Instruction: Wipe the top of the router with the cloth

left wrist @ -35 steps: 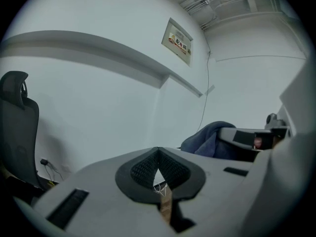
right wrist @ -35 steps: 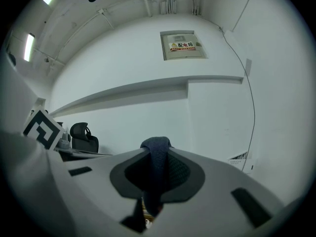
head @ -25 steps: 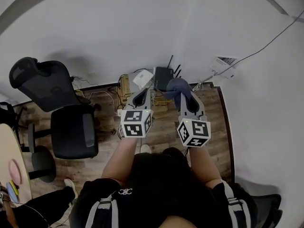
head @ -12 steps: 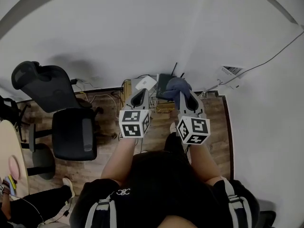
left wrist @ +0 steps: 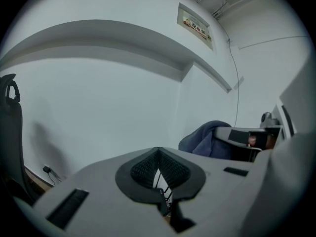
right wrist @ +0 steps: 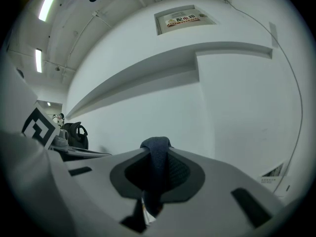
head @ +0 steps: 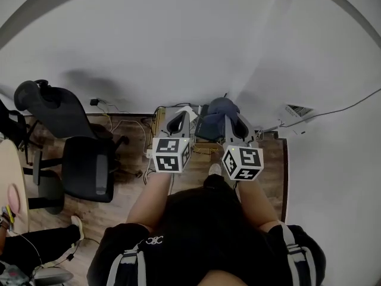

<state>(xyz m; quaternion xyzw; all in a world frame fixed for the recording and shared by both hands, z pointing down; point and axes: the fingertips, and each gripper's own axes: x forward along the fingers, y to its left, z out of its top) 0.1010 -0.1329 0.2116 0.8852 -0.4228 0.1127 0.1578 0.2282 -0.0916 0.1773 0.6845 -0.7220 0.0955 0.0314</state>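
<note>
The person is standing over a corner of the room, holding both grippers out in front. The right gripper (head: 228, 118) is gripping the blue cloth (head: 221, 107) – in the right gripper view a fold of fabric is sitting squarely between the tongs and bulging over their tips. From the head view the cloth is bunching at the front of that gripper, close to the white wall (head: 178, 52). Just below and to its left a dark slab is showing, which looks to be the router (head: 205, 128). It is largely covered, so whether the cloth is actually touching its top is not clear.

The left gripper (head: 179, 119) is hovering beside the right one, over a small white box (head: 186, 113). Its tongs are drawn in to a narrow slit with the tips meeting – nothing is sitting between them. Its own view is catching the cloth off to the right.

Further left, a black office chair (head: 83, 159) is standing on the wooden floor (head: 128, 177). To the right, a cable (head: 351, 107) is running along the wall to a wall plate (head: 296, 112).
</note>
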